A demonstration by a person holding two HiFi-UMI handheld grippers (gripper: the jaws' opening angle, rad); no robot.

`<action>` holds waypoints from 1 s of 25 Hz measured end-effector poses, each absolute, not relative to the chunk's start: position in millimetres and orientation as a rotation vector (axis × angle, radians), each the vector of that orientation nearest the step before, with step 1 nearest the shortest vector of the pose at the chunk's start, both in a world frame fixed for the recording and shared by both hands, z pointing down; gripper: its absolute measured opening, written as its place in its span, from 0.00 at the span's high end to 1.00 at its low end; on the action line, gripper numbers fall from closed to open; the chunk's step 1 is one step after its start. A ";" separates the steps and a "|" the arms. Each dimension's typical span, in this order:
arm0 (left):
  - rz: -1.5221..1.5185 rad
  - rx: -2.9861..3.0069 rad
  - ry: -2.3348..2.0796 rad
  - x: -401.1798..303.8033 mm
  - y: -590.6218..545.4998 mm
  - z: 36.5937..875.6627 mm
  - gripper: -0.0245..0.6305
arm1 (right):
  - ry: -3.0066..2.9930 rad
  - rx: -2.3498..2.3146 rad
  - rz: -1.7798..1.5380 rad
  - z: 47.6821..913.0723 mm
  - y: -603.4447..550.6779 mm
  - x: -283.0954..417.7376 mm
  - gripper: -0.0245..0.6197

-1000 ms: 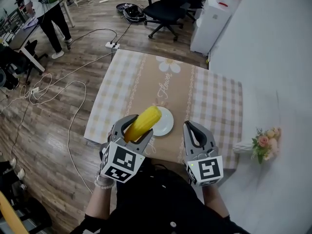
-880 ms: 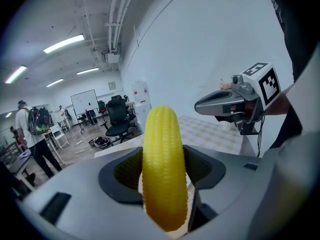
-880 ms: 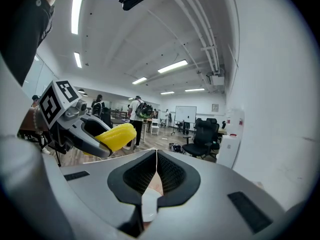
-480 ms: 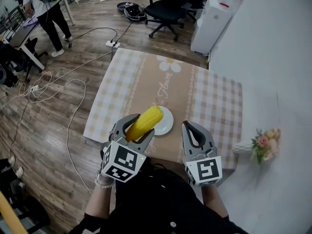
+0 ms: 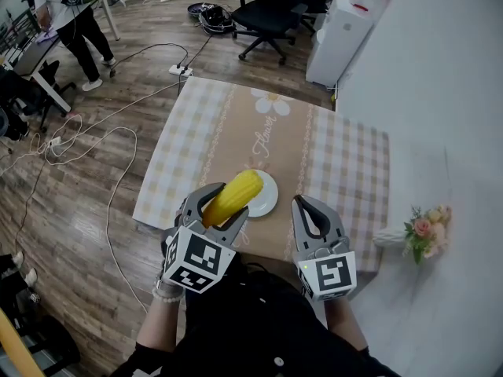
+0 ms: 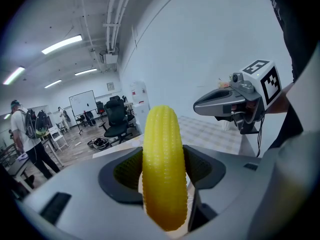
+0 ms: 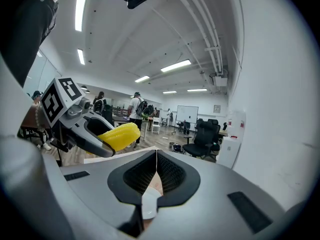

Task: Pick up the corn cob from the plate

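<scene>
Wood-floor office, checked-cloth table pushed up against a white wall. White plate sitting near the table's front edge. Corn clamped tight in the left tool, held up off the plate, tip poking out past the jaws and overlapping the plate's left rim in the head view. Right tool pinched closed on nothing, hanging just right of the plate. Also around: black chair beyond the table, person standing far left, cables across the floor, flowers off right.
</scene>
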State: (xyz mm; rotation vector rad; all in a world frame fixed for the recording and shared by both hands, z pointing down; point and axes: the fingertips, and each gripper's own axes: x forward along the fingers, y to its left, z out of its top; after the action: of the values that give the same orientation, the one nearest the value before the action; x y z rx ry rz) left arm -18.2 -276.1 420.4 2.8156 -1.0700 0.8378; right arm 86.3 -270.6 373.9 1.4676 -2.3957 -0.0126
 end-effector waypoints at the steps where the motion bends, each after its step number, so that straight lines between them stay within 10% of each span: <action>1: 0.838 2.815 -1.069 -17.8 -275.8 420.2 0.57 | -2.396 1.467 -0.017 373.4 -270.6 86.9 0.90; 25: 0.838 2.820 -1.060 -15.2 -270.8 419.5 0.57 | -2.379 1.467 -0.034 376.5 -264.0 90.7 0.90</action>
State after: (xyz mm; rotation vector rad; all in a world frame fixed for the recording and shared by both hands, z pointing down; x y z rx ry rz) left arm -15.2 -270.8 419.5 2.8198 -1.0602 0.8382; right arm 90.7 -264.0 376.5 1.4671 -2.3788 -0.0339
